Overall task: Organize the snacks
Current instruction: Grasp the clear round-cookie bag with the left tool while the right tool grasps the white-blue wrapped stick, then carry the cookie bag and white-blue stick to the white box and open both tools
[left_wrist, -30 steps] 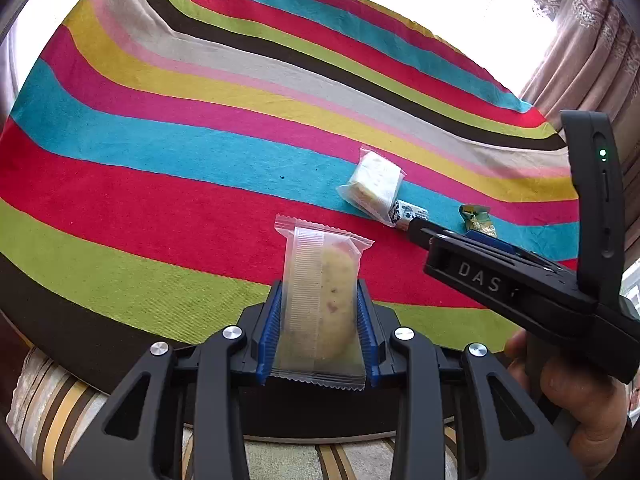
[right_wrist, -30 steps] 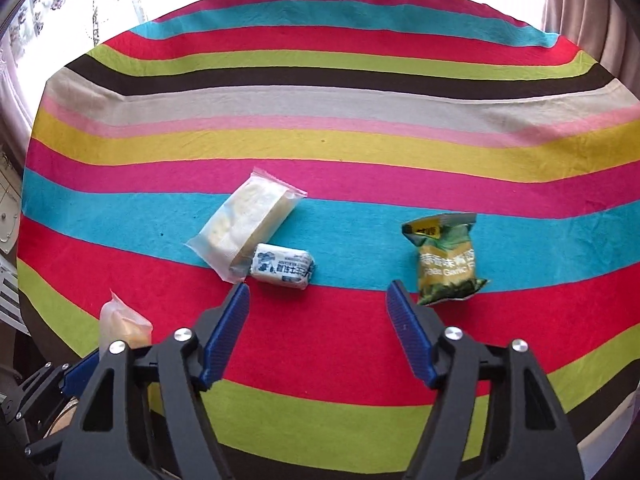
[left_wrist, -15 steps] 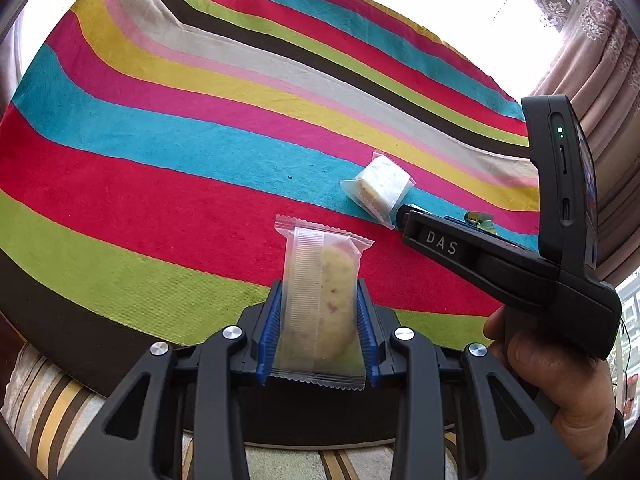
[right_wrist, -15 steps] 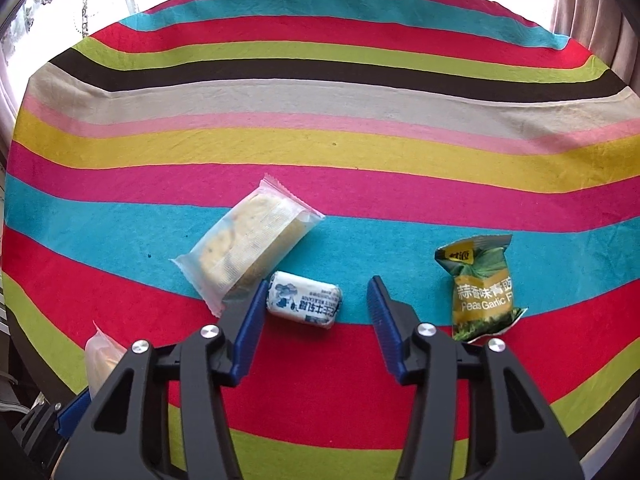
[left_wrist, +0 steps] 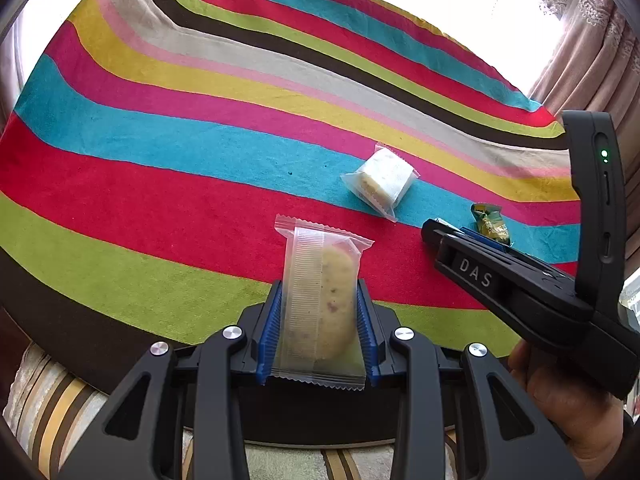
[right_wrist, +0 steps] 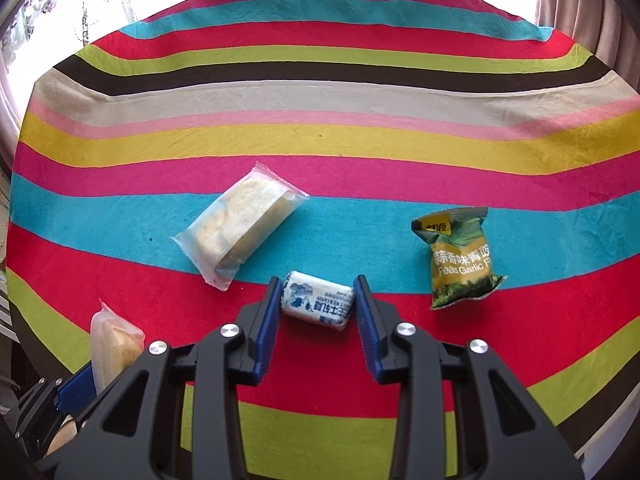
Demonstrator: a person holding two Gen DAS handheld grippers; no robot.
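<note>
Fingers (left_wrist: 318, 332) of your left gripper are clamped on a clear-wrapped biscuit (left_wrist: 320, 300), the blue pads pressing its two long sides so the packet stands upright between them, lifted clear of the striped cloth (left_wrist: 160, 160) that covers the desk. In your right wrist view that same biscuit pokes up at the lower left, just beside the black frame of your right gripper.

Your right gripper (right_wrist: 316, 300) sits low over the red stripe with a small white and blue candy packet (right_wrist: 318, 300) lying crosswise between its fingers. The fingers have just been closing in on it: the left pad is at the packet's end and the right pad stands just beside the other end, though you cannot tell from here whether they are pressing it yet. The candy lies on the cloth, at the border of the red and turquoise stripes.

Past it to the left, a clear packet of crackers (right_wrist: 244, 224) lies at a slant on the turquoise stripe, its near corner reaching onto the red. To the right of your right gripper, well apart from the crackers, a green and yellow pea snack bag (right_wrist: 460, 260) lies flat across the turquoise and red stripes.

From your left wrist view, your right hand (left_wrist: 568, 408) grips the handle of the right gripper at the right edge. Beyond the far rim of the desk hang curtains (left_wrist: 592, 40) with bright window light behind.
</note>
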